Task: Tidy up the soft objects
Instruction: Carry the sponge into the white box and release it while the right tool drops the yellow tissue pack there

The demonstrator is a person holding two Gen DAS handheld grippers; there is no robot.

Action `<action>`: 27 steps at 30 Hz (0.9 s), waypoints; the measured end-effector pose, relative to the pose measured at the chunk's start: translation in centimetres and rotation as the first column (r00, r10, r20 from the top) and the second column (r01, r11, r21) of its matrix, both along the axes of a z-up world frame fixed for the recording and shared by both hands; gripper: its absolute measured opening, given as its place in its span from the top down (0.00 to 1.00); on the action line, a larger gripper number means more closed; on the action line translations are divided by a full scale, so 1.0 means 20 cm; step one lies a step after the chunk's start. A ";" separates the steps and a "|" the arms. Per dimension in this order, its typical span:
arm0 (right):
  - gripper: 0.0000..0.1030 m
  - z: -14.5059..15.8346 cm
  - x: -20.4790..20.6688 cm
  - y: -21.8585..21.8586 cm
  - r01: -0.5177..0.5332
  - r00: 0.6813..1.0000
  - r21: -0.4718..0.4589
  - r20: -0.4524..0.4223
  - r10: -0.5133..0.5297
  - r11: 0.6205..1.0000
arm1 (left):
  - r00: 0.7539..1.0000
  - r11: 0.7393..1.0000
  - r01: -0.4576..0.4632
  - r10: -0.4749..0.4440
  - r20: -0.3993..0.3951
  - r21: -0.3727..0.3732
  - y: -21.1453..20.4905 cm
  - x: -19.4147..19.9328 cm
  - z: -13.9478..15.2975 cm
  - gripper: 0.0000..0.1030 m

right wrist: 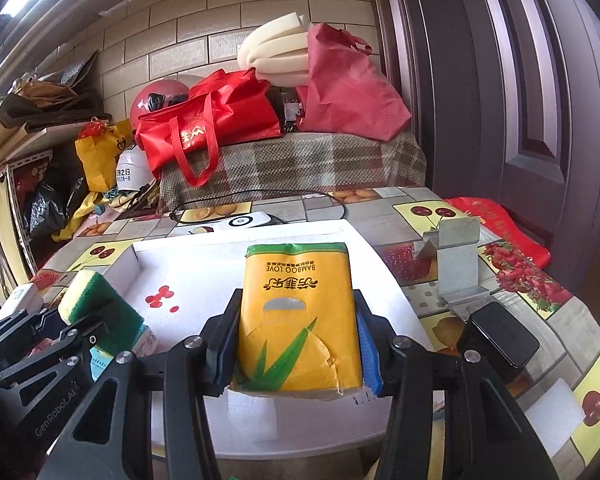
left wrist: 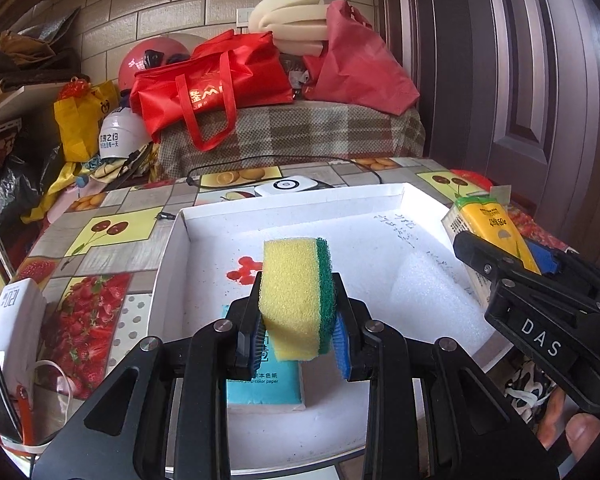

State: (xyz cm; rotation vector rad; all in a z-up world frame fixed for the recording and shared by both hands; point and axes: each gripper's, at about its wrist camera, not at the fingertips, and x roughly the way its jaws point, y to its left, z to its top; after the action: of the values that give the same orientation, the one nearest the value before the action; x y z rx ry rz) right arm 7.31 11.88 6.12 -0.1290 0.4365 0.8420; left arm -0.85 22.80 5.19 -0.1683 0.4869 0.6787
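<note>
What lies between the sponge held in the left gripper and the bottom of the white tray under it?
In the left wrist view, a blue tissue pack lies flat on the white tray, partly below the yellow-green sponge that the left gripper holds.

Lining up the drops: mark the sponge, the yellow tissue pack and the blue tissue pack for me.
sponge (left wrist: 290, 300), left wrist view, on its yellow foam face.
yellow tissue pack (right wrist: 298, 320), right wrist view, middle of its printed front.
blue tissue pack (left wrist: 264, 392), left wrist view, on its near blue face.
</note>
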 end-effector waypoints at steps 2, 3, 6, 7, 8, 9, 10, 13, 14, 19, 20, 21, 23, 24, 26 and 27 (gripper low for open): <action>0.51 -0.01 0.02 0.02 -0.002 1.000 -0.018 -0.023 0.001 1.000 | 1.000 1.000 0.008 -0.008 -0.022 -0.014 0.01 0.03 -0.01 0.74; 0.51 -0.01 0.03 0.02 0.000 0.999 -0.022 -0.034 0.000 1.000 | 1.000 1.000 0.012 -0.012 -0.026 -0.019 0.02 0.03 -0.01 0.74; 0.51 -0.02 0.05 0.01 0.005 0.999 -0.015 -0.052 -0.006 1.000 | 0.999 0.999 0.026 -0.027 -0.030 -0.031 0.02 0.04 -0.02 0.74; 0.51 -0.02 0.05 0.01 0.007 0.999 -0.015 -0.054 -0.007 1.000 | 0.999 0.999 0.028 -0.029 -0.033 -0.034 0.03 0.04 -0.02 0.74; 0.51 -0.02 0.05 0.01 0.007 0.999 -0.017 -0.054 -0.008 1.000 | 0.999 0.999 0.029 -0.030 -0.036 -0.036 0.02 0.05 -0.03 0.74; 0.51 -0.02 0.05 0.02 0.007 0.999 -0.019 -0.052 -0.007 1.000 | 0.999 0.999 0.030 -0.031 -0.039 -0.038 0.02 0.05 -0.03 0.74; 0.51 -0.02 0.04 0.02 0.006 0.999 -0.022 -0.049 -0.007 1.000 | 0.999 0.999 0.031 -0.032 -0.039 -0.038 0.02 0.05 -0.03 0.74; 0.51 -0.02 0.04 0.02 0.006 0.999 -0.027 -0.044 -0.008 1.000 | 0.999 0.999 0.031 -0.032 -0.040 -0.040 0.02 0.05 -0.03 0.73; 0.51 -0.02 0.04 0.02 0.007 0.999 -0.029 -0.045 -0.008 1.000 | 0.999 0.999 0.029 -0.031 -0.044 -0.040 0.02 0.05 -0.03 0.74; 0.41 -0.03 0.06 0.05 -0.001 0.998 -0.047 -0.061 -0.002 0.999 | 0.998 0.999 0.013 -0.017 -0.064 -0.053 0.04 0.07 -0.03 0.59; 0.23 -0.03 0.06 0.05 0.001 0.998 -0.050 -0.059 -0.004 0.999 | 0.998 0.999 0.006 -0.009 -0.062 -0.050 0.04 0.07 -0.03 0.45; 0.12 -0.02 0.05 0.05 0.003 0.999 -0.048 -0.054 -0.006 0.999 | 0.998 0.999 0.001 -0.003 -0.058 -0.045 0.04 0.06 -0.03 0.35; 0.12 -0.02 0.04 0.04 0.004 0.999 -0.039 -0.040 -0.005 0.999 | 0.998 0.999 -0.006 0.004 -0.058 -0.033 0.03 0.06 -0.03 0.27; 0.11 -0.02 0.04 0.04 0.003 0.999 -0.037 -0.036 -0.005 0.999 | 0.998 1.000 -0.008 0.007 -0.059 -0.025 0.02 0.06 -0.03 0.20; 0.07 -0.02 0.04 0.03 0.007 0.999 -0.035 -0.035 -0.008 0.999 | 0.998 1.000 -0.010 0.010 -0.061 -0.008 0.01 0.06 -0.03 0.13; 0.05 -0.02 0.04 0.03 0.007 0.999 -0.035 -0.034 -0.009 0.999 | 0.998 1.000 -0.012 0.012 -0.062 0.001 0.00 0.06 -0.02 0.10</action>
State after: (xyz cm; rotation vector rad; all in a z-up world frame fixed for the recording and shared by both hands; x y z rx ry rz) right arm 8.08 12.57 5.76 -0.1454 0.4840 0.8298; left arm 0.31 22.83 4.69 -0.1504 0.5450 0.6977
